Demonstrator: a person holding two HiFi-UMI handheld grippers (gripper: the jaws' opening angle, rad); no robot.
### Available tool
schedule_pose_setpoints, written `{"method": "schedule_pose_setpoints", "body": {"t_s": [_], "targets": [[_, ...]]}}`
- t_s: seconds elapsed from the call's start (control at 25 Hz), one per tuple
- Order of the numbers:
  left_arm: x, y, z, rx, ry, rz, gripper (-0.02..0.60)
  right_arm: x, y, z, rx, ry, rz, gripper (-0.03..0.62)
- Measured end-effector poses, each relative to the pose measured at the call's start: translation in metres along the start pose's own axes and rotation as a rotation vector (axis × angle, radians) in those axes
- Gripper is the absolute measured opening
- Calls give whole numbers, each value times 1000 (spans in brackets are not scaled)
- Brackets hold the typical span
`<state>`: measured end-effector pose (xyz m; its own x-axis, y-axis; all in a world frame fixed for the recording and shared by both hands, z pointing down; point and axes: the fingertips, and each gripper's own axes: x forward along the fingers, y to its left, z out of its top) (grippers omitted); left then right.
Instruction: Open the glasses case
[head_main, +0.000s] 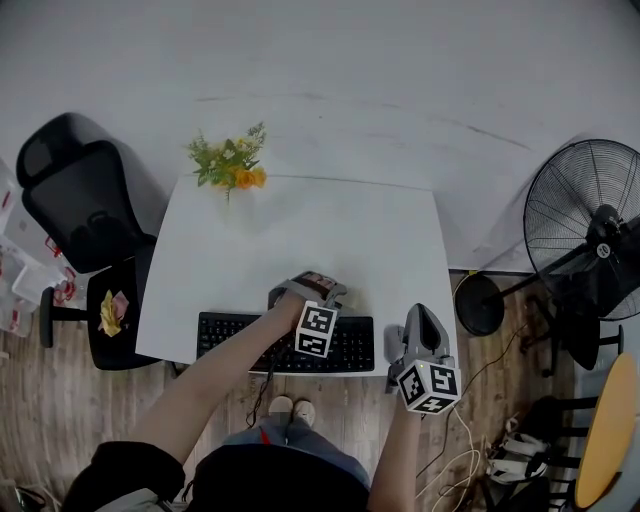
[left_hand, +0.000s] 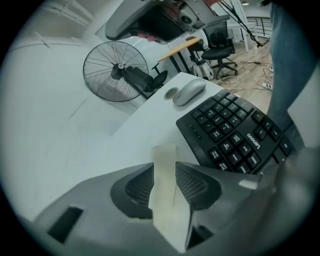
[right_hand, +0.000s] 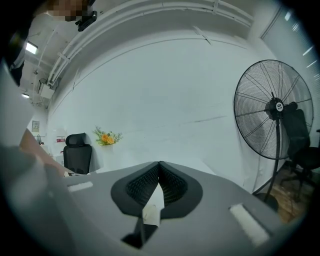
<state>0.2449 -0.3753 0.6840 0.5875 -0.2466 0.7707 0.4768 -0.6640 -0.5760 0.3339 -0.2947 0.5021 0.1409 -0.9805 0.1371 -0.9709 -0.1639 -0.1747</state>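
Observation:
No glasses case can be made out in any view. My left gripper (head_main: 303, 285) hangs over the far edge of the black keyboard (head_main: 350, 345), tilted down toward the white table (head_main: 300, 225). In the left gripper view its jaws (left_hand: 165, 159) stand apart and open, with only bare tabletop beyond them; the keyboard (left_hand: 235, 135) lies to their right. My right gripper (head_main: 420, 315) is held near the table's front right corner, pointing level. In the right gripper view its jaws (right_hand: 159, 164) meet at the tips, shut, with nothing between them.
A grey mouse (left_hand: 189, 92) lies past the keyboard. A bunch of orange flowers (head_main: 232, 165) stands at the table's far left. A black office chair (head_main: 85, 215) is on the left, and a standing fan (head_main: 590, 225) on the right. Cables (head_main: 470, 450) lie on the wooden floor.

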Motion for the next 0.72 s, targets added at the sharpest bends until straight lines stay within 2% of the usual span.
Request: {"method": "schedule_pose_setpoints", "body": {"t_s": [0.2,0.72], "targets": [[11,-10,-2,37,32,-30,144,0,-7,0,4,3,-7,14],[19,-8,-8,37,55,-38,112,5,-11,-3,10,14,0,14]]}}
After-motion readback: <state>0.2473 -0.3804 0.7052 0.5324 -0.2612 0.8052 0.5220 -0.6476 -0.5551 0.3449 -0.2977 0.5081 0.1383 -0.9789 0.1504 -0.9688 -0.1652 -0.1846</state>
